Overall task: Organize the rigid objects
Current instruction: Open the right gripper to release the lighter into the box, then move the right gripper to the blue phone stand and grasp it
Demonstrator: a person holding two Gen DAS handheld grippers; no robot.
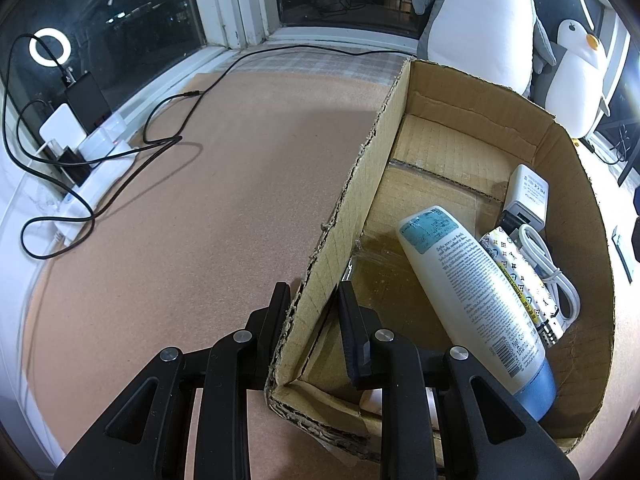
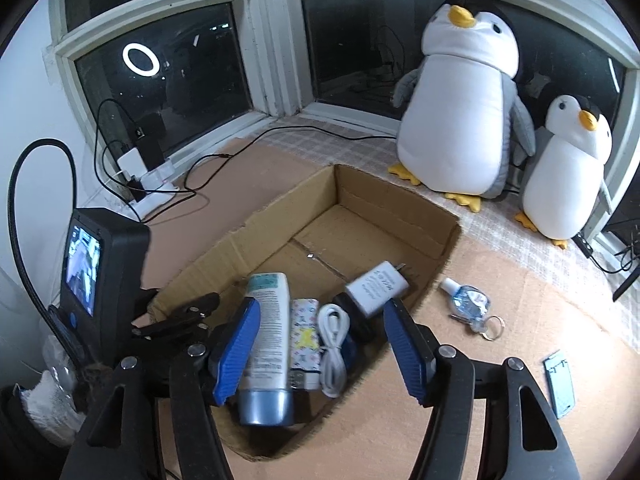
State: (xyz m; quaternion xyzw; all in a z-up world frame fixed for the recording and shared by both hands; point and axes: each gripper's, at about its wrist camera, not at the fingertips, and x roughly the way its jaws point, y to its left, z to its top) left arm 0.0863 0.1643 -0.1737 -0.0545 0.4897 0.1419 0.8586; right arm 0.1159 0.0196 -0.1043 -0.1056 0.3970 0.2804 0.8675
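Cardboard box (image 1: pixel 360 184) wall in left hand-held gripper (image 1: pixel 314 300).

Right gripper (image 2: pixel 320 344) over the cardboard box (image 2: pixel 400 204)
Its blue jaws stand apart above the lotion bottle (image 2: pixel 269 336), patterned tube (image 2: pixel 306 332) and white cable (image 2: pixel 334 350).

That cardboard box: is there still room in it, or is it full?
The cardboard box is bare across its far half, toward the penguins. The near end is crowded: lotion tube, patterned case, white cable and charger lie side by side. The mat left of the box is also bare.
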